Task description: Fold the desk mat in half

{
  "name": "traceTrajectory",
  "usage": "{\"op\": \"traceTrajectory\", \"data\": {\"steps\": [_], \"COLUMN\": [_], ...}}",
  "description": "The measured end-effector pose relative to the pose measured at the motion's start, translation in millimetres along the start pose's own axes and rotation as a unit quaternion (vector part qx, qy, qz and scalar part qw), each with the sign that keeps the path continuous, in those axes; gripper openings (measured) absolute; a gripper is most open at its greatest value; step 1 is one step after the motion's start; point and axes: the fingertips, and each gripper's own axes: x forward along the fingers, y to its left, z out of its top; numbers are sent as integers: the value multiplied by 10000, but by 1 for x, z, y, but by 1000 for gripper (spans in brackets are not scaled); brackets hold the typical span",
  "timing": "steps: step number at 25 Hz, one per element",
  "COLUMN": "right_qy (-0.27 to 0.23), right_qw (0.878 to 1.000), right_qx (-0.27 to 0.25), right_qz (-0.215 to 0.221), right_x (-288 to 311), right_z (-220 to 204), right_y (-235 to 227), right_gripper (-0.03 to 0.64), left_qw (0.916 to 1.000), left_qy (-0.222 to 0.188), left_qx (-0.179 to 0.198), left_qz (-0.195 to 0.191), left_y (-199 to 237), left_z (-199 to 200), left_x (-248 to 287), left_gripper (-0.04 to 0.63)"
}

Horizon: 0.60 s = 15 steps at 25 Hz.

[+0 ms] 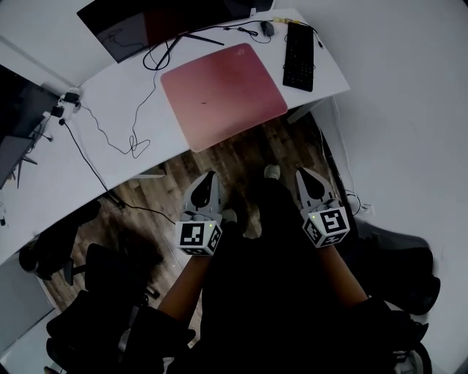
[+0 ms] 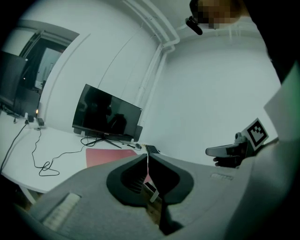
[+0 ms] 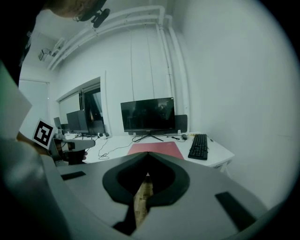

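The pink-red desk mat point(image 1: 223, 95) lies flat on the white desk point(image 1: 110, 95), its near edge at the desk's front rim. It also shows ahead as the mat point(image 2: 105, 157) in the left gripper view and the mat point(image 3: 154, 148) in the right gripper view. My left gripper point(image 1: 210, 175) and right gripper point(image 1: 302, 172) hang side by side over the wooden floor, short of the desk and apart from the mat. Both are shut with nothing between the jaws, as the left gripper point(image 2: 147, 155) and right gripper point(image 3: 148, 153) show in their own views.
A dark monitor point(image 1: 157, 18) stands behind the mat, with a black keyboard point(image 1: 298, 56) and a mouse point(image 1: 268, 28) to its right. Loose cables point(image 1: 124, 131) trail over the desk's left part. A black office chair point(image 1: 95, 277) stands at lower left.
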Motion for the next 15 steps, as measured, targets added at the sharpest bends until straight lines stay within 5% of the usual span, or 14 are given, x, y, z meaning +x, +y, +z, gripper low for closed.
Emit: {"op": "traceTrajectory", "data": {"steps": [9, 15], "right_qy": [77, 199], "right_qw": [9975, 9962], "right_qx": [-137, 165], "right_qz": [684, 829], "right_x": [64, 104], "right_z": [17, 17], "right_y": [-78, -137], "right_gripper": [-5, -5], "left_qw": [9966, 9917], "left_qy": [100, 490], "left_qx": [34, 538], "left_qz": [818, 1056], "left_y": [9, 10], "left_z": [-7, -14], "left_x": [66, 124], "left_gripper": [23, 23]}}
